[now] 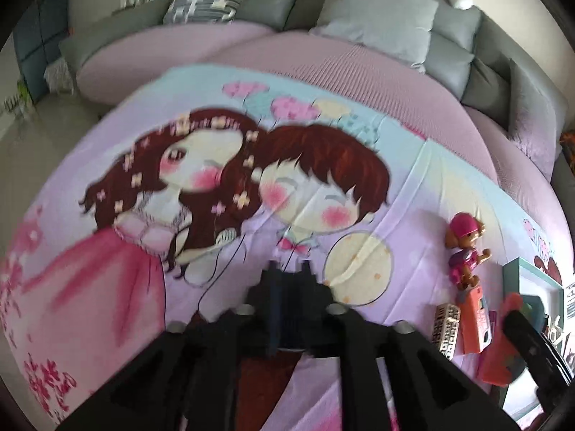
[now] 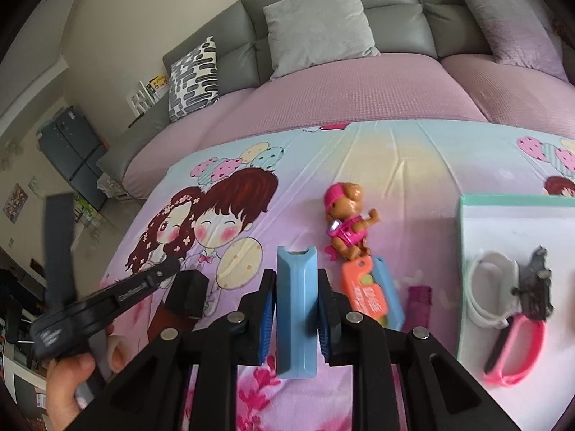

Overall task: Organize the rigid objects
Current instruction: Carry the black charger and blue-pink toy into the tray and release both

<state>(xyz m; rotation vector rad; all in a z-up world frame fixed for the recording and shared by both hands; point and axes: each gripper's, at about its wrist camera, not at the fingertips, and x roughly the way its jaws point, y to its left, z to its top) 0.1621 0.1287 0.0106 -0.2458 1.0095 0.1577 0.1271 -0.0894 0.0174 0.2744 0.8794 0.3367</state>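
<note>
We hold the blue plastic block (image 2: pixel 296 309) clamped upright in the right tongs (image 2: pixel 296 318) above the cartoon sheet (image 2: pixel 359 158), and judge it light, stiff and slick, best pinched mid-length on its flat sides, while the left tongs (image 1: pixel 290 269) look nearly together on nothing.

White tray (image 2: pixel 463 251) cut off at right, cartoon cloth (image 1: pixel 251 179) blurred

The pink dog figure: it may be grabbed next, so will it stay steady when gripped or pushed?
The pink dog figure looks like hard plastic, so probably stiff and light. It lies on the soft sheet, so a push would likely slide it. Its rounded head may slip between the pads.
</note>
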